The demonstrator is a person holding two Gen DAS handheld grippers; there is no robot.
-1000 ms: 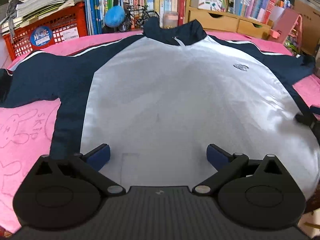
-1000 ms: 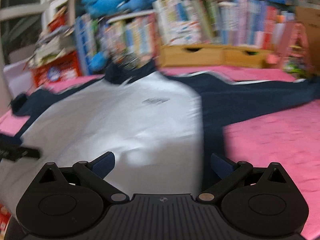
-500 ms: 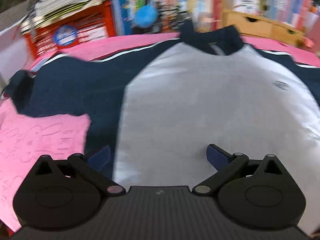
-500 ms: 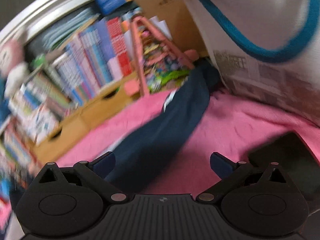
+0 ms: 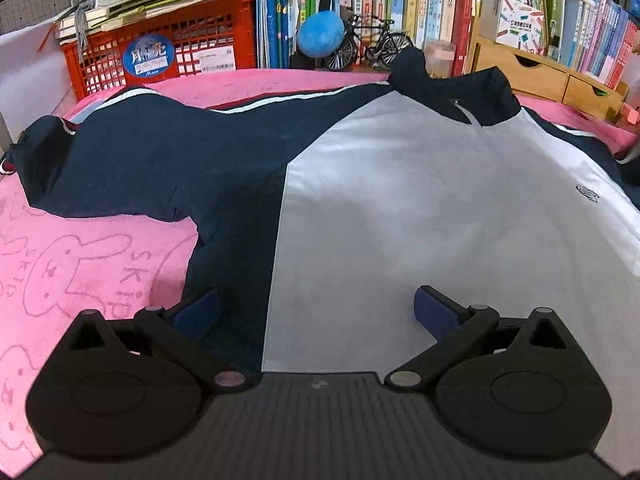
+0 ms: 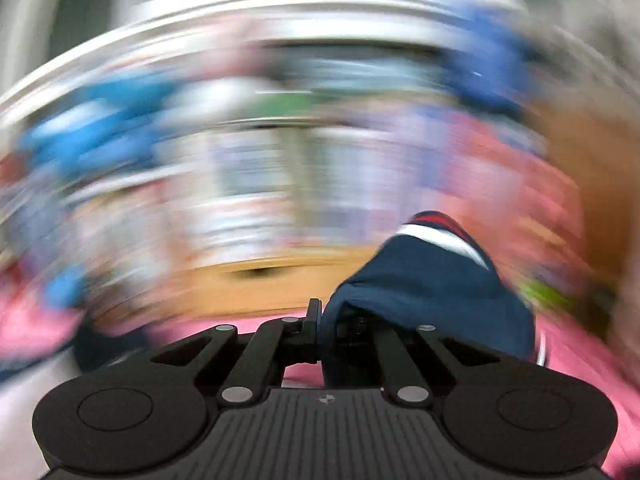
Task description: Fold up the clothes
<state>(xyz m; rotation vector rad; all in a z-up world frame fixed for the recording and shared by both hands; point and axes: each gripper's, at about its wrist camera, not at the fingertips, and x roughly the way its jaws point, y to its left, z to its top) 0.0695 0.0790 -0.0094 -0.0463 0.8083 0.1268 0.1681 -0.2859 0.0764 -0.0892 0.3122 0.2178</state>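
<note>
Left gripper (image 5: 316,304) spread over jacket (image 5: 400,208), right gripper (image 6: 320,320) – blurred view – pinching sleeve (image 6: 432,280)

One jacket (image 5: 400,200), one red crate (image 5: 160,56), one toy bicycle (image 5: 368,46), one blue ball (image 5: 320,34).

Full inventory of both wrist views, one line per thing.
jacket: 1, navy and white, spread on the cover
sleeve cuff: 1, navy with white and red stripes, pinched in the right jaws
cover: 1, pink, under the jacket
crate: 1, red, back left
books: many, mixed colours, back row
toy bicycle: 1, black, by the books
drawer box: 1, wooden, back right
left gripper: 1, black, jaws open over the hem
right gripper: 1, black, jaws just closed on the cuff
</note>
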